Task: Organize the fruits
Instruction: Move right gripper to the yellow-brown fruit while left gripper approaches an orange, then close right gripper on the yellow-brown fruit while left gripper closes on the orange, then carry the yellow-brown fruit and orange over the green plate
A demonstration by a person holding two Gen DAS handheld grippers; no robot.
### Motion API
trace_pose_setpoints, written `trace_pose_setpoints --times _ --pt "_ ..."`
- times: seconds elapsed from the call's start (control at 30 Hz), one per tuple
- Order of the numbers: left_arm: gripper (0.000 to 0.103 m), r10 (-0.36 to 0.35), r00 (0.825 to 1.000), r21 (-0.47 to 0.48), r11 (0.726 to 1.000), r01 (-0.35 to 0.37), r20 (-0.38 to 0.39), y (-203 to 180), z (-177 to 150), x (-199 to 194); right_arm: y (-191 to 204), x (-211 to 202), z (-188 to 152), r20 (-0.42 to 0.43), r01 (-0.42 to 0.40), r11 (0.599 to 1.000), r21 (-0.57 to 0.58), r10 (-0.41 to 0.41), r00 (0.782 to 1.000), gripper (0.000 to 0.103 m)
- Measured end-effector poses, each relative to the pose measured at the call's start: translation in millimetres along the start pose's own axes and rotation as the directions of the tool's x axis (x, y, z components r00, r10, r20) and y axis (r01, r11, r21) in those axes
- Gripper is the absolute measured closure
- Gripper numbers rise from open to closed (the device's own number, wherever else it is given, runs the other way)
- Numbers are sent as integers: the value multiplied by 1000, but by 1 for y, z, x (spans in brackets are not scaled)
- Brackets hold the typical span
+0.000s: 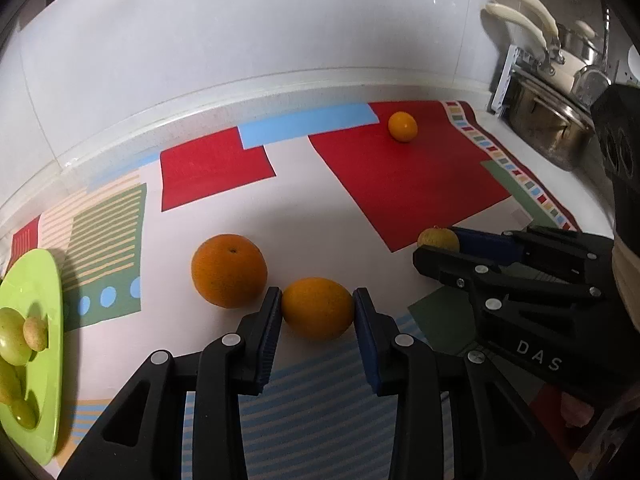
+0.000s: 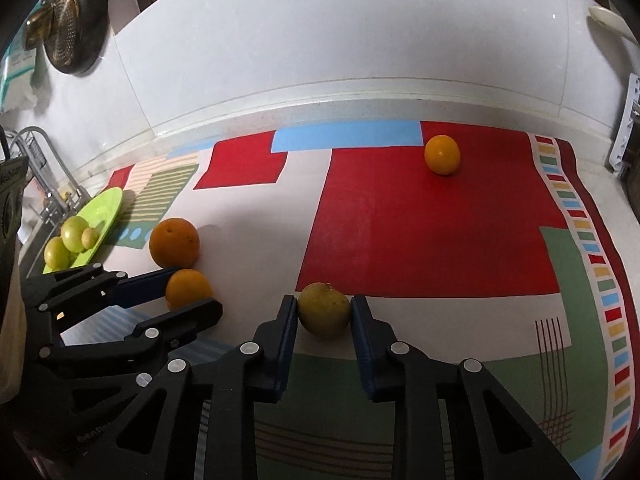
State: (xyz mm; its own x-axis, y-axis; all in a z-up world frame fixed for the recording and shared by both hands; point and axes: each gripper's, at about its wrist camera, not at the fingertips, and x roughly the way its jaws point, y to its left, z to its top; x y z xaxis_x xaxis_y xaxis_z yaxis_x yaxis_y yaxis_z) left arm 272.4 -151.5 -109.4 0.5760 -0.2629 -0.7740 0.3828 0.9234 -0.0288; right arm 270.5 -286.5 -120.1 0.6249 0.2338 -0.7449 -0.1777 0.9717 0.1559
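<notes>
Orange and smooth-skinned, the nearer orange (image 1: 318, 308) sat on the pale part of the patterned mat (image 1: 304, 208) between the two blue pads of the left gripper (image 1: 318, 312), whose jaws were clamped against its sides. Just beside it, toward the left and slightly farther back, lay a larger orange (image 1: 229, 270), close to it, though whether the two touched could not be told. A dull yellow-green fruit (image 2: 325, 310) rested at the edge of the big red patch, and the right gripper (image 2: 325, 316) had its jaws closed on it, one pad pressing each flank. In the left wrist view that same fruit showed only as a small cap above the right gripper's black finger. Well apart from both, near the far edge of the mat on the red patch, a small orange (image 2: 442, 156) stood alone. At the left end of the surface a lime-green plate (image 1: 44, 276) held several pale green fruits (image 1: 12, 336) bunched together, with a smaller tan one (image 1: 35, 333) leaning on them. Beyond the mat's bordered right edge stood a steel pot (image 1: 548, 128) with cream-handled pans (image 1: 520, 16) stacked behind it. A white tiled wall (image 2: 340, 28) rose behind the surface, and a dark pan with a strainer (image 2: 70, 24) hung at its upper left.
</notes>
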Motion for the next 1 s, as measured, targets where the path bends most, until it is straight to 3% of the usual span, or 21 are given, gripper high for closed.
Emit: trace_pose_setpoints --times 0.43,1.0 --pt "68 -2 997 -25 1000 4 79 3 -6 -53 25 -44 -3 68 -16 999 -27 18 998 75" --pt "68 86 972 -75 995 -71 218 27 -43 -145 84 -107 -14 174 -24 995 -95 40 984 75"
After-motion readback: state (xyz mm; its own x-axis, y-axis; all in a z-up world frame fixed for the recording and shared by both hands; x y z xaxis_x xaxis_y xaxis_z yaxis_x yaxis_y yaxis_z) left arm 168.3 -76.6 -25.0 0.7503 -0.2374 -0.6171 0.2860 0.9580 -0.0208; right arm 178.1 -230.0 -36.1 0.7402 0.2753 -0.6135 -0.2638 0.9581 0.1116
